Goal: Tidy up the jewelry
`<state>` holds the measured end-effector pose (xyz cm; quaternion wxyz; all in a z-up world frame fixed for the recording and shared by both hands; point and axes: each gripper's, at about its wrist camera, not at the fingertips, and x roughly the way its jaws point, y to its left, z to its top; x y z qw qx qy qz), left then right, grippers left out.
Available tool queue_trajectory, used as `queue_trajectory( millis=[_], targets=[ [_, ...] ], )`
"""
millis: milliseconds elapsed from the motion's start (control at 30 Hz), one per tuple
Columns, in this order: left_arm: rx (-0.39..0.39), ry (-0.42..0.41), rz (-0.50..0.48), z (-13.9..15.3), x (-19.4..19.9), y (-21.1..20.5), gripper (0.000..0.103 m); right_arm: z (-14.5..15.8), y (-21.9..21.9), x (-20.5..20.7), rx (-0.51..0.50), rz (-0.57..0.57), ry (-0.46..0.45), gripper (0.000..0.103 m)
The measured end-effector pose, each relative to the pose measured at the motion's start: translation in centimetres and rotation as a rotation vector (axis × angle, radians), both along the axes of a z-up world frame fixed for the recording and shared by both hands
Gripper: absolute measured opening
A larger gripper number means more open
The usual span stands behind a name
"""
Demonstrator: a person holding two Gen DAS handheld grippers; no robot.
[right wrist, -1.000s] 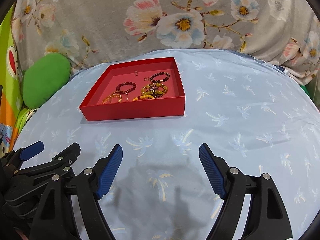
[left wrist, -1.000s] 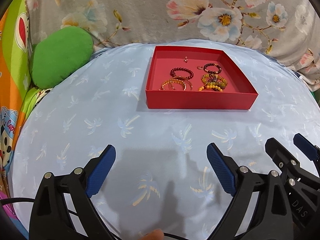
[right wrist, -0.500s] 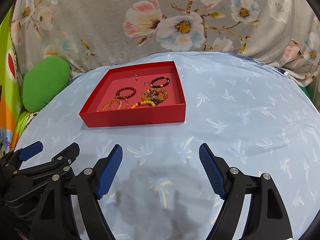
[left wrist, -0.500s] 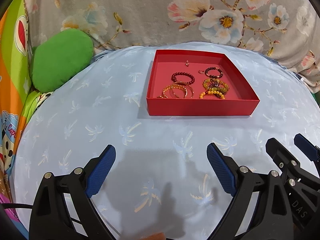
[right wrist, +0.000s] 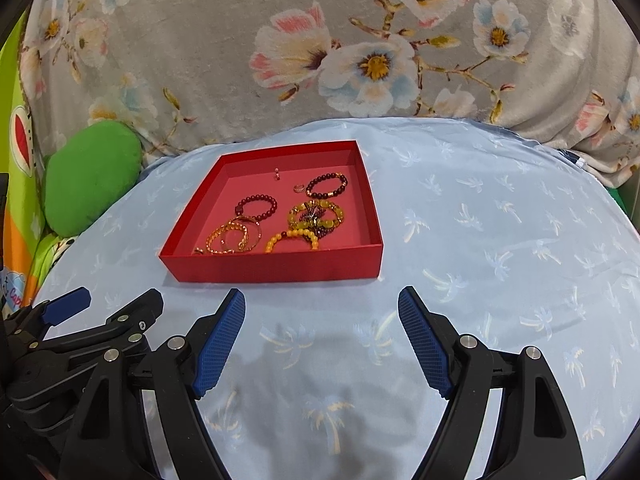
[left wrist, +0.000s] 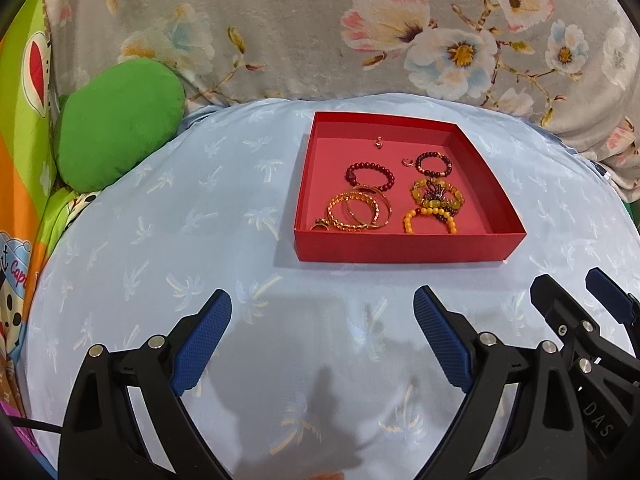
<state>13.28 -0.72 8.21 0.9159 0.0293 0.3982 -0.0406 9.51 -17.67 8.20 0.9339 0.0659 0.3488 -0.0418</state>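
A red tray (left wrist: 404, 246) of bracelets (left wrist: 358, 210) sits on the pale blue cloth (left wrist: 180, 240), at twelve o'clock from both grippers. Left gripper (left wrist: 322, 344) and right gripper (right wrist: 322, 340) hover spread wide, holding nothing. A green cushion (left wrist: 116, 124) lies at ten o'clock, with floral fabric (right wrist: 320, 60) behind the tray.

"DAS" on right tool (left wrist: 600, 312); "Cap" on mat (left wrist: 18, 276)

Pale blue palm-print sheet (left wrist: 160, 240) before a grey floral blanket (right wrist: 240, 60), green cushion (left wrist: 116, 124) at left.
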Motion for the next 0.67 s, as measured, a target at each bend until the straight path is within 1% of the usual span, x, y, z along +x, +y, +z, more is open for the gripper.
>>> queue_trajectory(
  millis=[333,667],
  targets=[
    [0.014,-0.002,0.01,-0.1,1.5,-0.3,0.088,0.0,-0.1,1.3,0.001,0.001,0.005,0.076],
    [0.014,0.008,0.0,-0.2,1.8,-0.6,0.087,-0.3,-0.6,2.0,0.004,-0.006,0.009,0.076]
  ],
)
